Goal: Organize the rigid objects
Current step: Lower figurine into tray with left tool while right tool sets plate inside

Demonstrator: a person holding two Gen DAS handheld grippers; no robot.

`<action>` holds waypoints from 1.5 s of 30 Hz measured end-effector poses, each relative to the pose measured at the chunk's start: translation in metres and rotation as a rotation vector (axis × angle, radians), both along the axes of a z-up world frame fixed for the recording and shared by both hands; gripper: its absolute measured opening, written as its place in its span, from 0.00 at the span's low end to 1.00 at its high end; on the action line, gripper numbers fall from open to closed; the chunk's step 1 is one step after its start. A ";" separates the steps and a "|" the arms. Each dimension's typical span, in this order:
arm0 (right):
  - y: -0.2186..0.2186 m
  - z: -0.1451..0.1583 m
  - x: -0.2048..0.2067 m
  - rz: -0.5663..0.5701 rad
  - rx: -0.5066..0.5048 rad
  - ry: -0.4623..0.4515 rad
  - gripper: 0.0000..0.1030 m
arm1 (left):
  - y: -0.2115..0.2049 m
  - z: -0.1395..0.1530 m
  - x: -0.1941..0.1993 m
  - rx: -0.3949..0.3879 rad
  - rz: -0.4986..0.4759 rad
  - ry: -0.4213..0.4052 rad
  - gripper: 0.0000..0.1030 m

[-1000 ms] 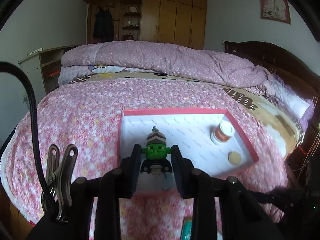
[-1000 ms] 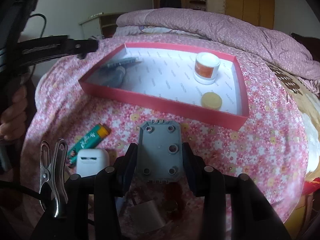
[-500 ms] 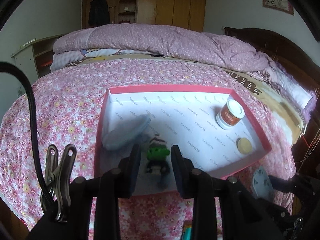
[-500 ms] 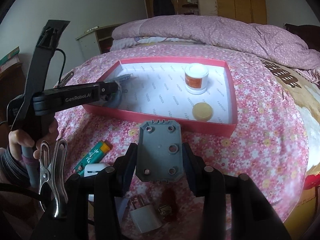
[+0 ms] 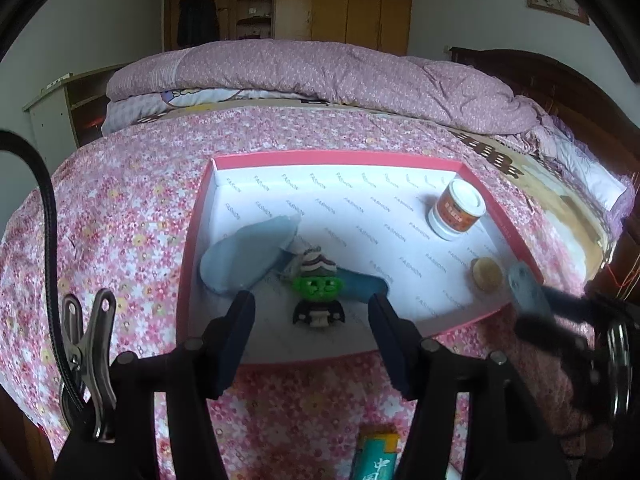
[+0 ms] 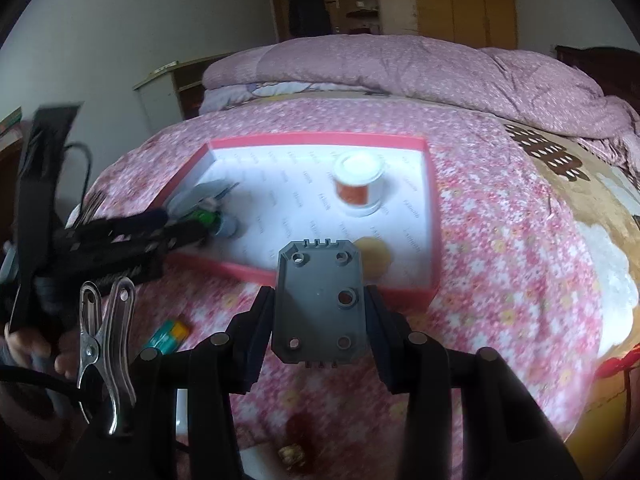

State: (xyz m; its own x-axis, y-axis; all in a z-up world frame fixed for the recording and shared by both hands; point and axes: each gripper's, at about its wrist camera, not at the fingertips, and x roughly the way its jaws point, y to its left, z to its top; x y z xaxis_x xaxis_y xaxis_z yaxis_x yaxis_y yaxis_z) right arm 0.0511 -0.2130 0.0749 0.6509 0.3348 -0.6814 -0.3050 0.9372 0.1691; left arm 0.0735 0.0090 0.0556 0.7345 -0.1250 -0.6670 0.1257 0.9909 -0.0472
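A green-faced toy figure [image 5: 318, 298] stands inside the pink-rimmed white tray [image 5: 400, 216], next to a pale blue flat piece [image 5: 250, 256]. My left gripper [image 5: 312, 312] hovers over the tray's near edge with its jaws opening, the figure standing free between the fingers, no pad on it. My right gripper [image 6: 318, 316] is shut on a grey plastic plate with round holes [image 6: 320, 304], held above the bedspread just in front of the tray [image 6: 432, 216]. In the left wrist view the grey plate [image 5: 528, 290] and right gripper show blurred at the tray's right corner.
The tray also holds a white-lidded orange jar [image 5: 456, 210] and a tan round disc [image 5: 486, 274]. A green lighter [image 5: 376, 456] lies on the floral bedspread in front of the tray. A folded pink quilt [image 5: 320, 72] lies at the bed's far end. A hand [image 6: 24, 344] holds the left gripper.
My left gripper came down into the tray with the toy figure, then its jaws spread and let it go. My right gripper moved the grey plate toward the tray.
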 end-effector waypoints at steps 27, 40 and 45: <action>-0.007 -0.007 0.078 -0.107 0.023 0.071 0.44 | 0.004 -0.001 -0.006 -0.041 -0.001 0.010 0.61; -0.008 0.003 0.067 -0.104 0.004 0.035 0.52 | 0.005 0.002 -0.009 -0.049 -0.007 0.010 0.61; -0.008 0.010 0.055 -0.096 0.007 0.017 0.52 | 0.005 0.007 -0.017 -0.053 -0.011 0.001 0.61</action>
State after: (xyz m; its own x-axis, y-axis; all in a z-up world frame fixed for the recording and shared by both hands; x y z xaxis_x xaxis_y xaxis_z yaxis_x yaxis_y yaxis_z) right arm 0.1061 -0.2209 0.0845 0.6688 0.2763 -0.6902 -0.2113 0.9607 0.1799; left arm 0.0569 0.0144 0.0622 0.7320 -0.1683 -0.6602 0.1365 0.9856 -0.1000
